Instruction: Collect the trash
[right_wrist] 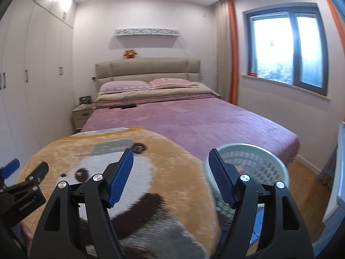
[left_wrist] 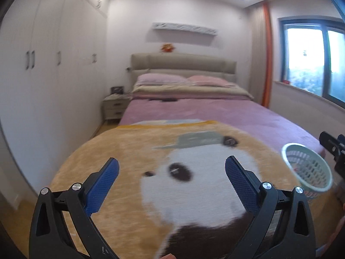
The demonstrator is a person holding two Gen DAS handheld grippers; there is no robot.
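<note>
**Both grippers held over the foot of the bed, basket at my right**

The bed [right_wrist: 194, 120] fills the middle of the room, spread with a mauve cover, its padded headboard [right_wrist: 148, 68] against the far wall. White wardrobe doors [left_wrist: 43, 69] run along the left; a window [right_wrist: 284, 47] with an orange curtain [right_wrist: 234, 49] stands on the right.

Over the near end of the bed lies a tan plush blanket [left_wrist: 120, 151] printed with a panda-like figure. Two pink pillows [right_wrist: 151, 84] sit against the headboard, and a small nightstand [right_wrist: 80, 114] stands beside the bed on the left.

The trash basket [right_wrist: 258, 166], a pale green perforated tub, stands at the right edge of the blanket, near the foot corner of the bed. Something reddish shows inside it; what it is I cannot tell.

My left gripper [left_wrist: 171, 180] hangs above the blanket, jaws spread wide, nothing between the blue pads. My right gripper [right_wrist: 170, 176] is likewise released and empty: its right finger [right_wrist: 220, 179] overlaps the basket's near rim in the picture, the left one is over the blanket. Whether that finger touches the rim I cannot tell.

A few dark, flat objects [right_wrist: 125, 106] lie on the cover below the pillows, too small to identify. An orange plush toy [right_wrist: 130, 54] sits atop the headboard.
</note>
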